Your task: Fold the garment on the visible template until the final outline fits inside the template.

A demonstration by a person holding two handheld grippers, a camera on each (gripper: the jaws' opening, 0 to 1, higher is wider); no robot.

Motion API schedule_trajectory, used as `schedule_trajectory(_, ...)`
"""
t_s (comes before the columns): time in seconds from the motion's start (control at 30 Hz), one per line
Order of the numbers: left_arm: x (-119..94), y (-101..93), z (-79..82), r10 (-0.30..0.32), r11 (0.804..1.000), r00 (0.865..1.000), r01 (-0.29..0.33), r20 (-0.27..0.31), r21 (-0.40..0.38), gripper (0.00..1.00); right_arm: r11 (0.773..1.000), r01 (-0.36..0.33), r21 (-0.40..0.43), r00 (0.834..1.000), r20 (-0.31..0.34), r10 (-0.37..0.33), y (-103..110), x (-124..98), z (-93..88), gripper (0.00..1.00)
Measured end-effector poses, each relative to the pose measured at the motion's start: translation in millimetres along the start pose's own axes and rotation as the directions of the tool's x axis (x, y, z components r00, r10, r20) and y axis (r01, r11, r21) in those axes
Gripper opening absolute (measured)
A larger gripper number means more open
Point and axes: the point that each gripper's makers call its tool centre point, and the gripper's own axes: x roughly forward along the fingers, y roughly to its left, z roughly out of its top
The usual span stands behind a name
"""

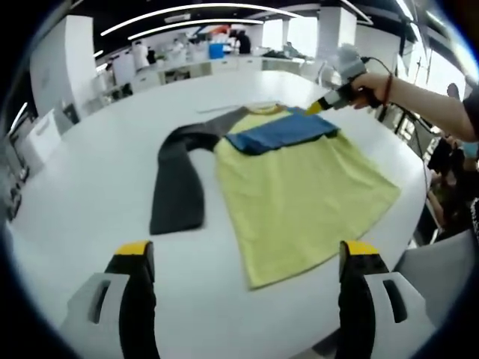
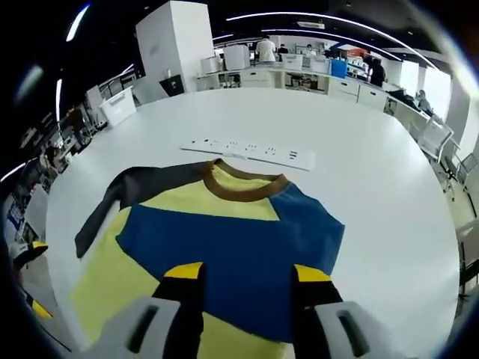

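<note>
A long-sleeved shirt (image 1: 299, 187) lies flat on a round white bench (image 1: 90, 187). Its body is yellow, with a brown collar (image 2: 243, 187). One dark grey sleeve (image 1: 178, 183) stretches out straight beside the body; the blue sleeve (image 2: 232, 254) is folded across the chest.

**Handling.** The shirt appears to be thin knit cloth: light, limp and unable to hold a shape of its own. It should drape from any pinch point and drag along the bench rather than slide as one piece. Likely good holds are edges and corners, such as the cuff of the grey sleeve, the shoulder seam or the hem corners. A pinch in mid-panel would probably gather several layers and wrinkle the fold.

**Grippers.** The left gripper (image 1: 247, 262) hangs over the bench short of the hem, jaws apart and holding nothing. The right gripper (image 2: 243, 280) sits over the blue sleeve at chest level, jaws apart. Whether its tips touch the cloth cannot be told.

**What each view adds.** The left gripper view takes in the whole shirt from the hem end, including the full run of the grey sleeve. It also shows the right gripper (image 1: 322, 105) near the collar, held in a person's hand (image 1: 370, 93). The right gripper view looks from above the chest towards the collar. It shows a white strip with small dark marks (image 2: 251, 152) lying on the bench just beyond the collar, and workstations and people in the background. A template outline cannot be made out in either view.
</note>
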Motion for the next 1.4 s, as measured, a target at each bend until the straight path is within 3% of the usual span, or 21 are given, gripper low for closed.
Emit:
schedule_trajectory(0.23, -1.5, -4.7, 0.0, -0.001, 1.000, 1.000, 0.001, -0.004, 0.002, 0.99, 0.999, 0.032, 0.037, 0.999, -0.020, -0.032, -22.0, -7.6, -17.5, 0.43)
schedule_trajectory(0.57, -2.1, -7.7, 1.3, 0.000, 1.000, 1.000, 0.000, -0.009, 0.008, 0.99, 0.996, 0.052, 0.076, 0.998, -0.049, -0.048, -36.4, -13.8, -40.6, 0.36)
schedule_trajectory(0.9, -3.6, -8.2, 1.8, 0.006, 1.000, 1.000, -0.006, -0.009, 0.009, 0.99, 0.996, 0.058, 0.073, 0.994, -0.096, -0.051, -36.9, -16.4, -64.4, 0.21)
schedule_trajectory(1.4, -6.7, -6.8, -1.2, 0.013, 1.000, 1.000, -0.013, -0.014, 0.010, 0.99, 0.989, 0.049, 0.141, 0.995, -0.089, -0.036, -31.7, -8.9, -71.1, 0.00)
